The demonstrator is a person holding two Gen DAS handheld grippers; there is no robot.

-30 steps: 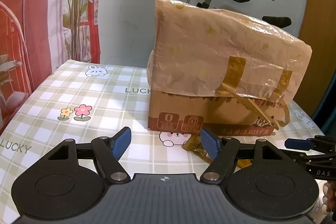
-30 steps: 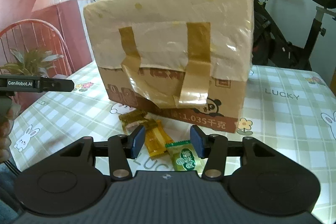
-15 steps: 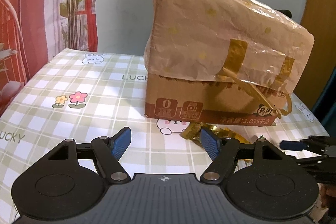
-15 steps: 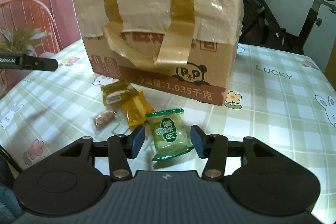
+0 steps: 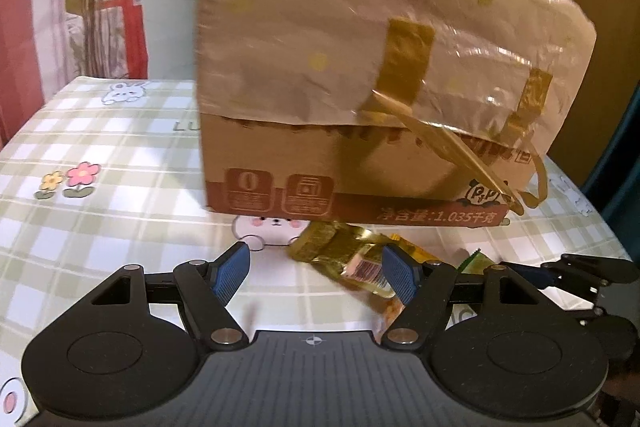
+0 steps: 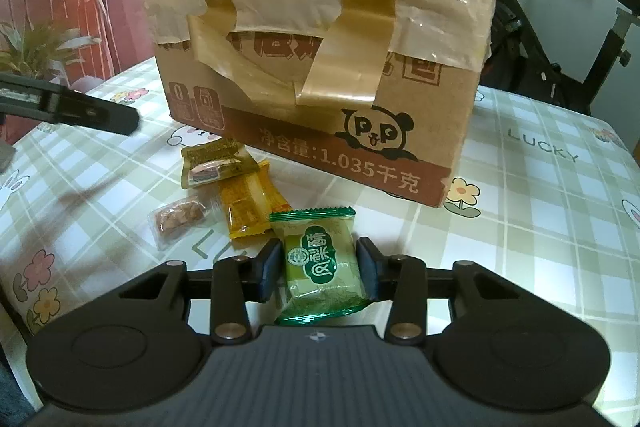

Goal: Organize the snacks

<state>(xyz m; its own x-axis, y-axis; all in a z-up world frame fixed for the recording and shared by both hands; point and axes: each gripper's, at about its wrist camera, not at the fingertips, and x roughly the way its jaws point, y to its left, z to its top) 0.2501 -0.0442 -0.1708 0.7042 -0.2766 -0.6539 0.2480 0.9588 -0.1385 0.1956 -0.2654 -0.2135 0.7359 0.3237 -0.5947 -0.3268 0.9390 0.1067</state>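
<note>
Early stage, by my reading: no snack is put away yet. All four lie loose on the bench (image 6: 540,227), just in front of the taped cardboard box (image 6: 320,39).

Count, right wrist view: 1 green packet (image 6: 322,263), 1 orange packet (image 6: 246,207), 1 gold packet (image 6: 214,167), 1 small clear-wrapped snack (image 6: 178,221); 1 box.

Right claw (image 6: 320,269): jaws closing, green packet between them, pads at or near its sides, packet not lifted.

Left claw (image 5: 314,279): wide open, empty, gold packet just beyond its right finger.
</note>
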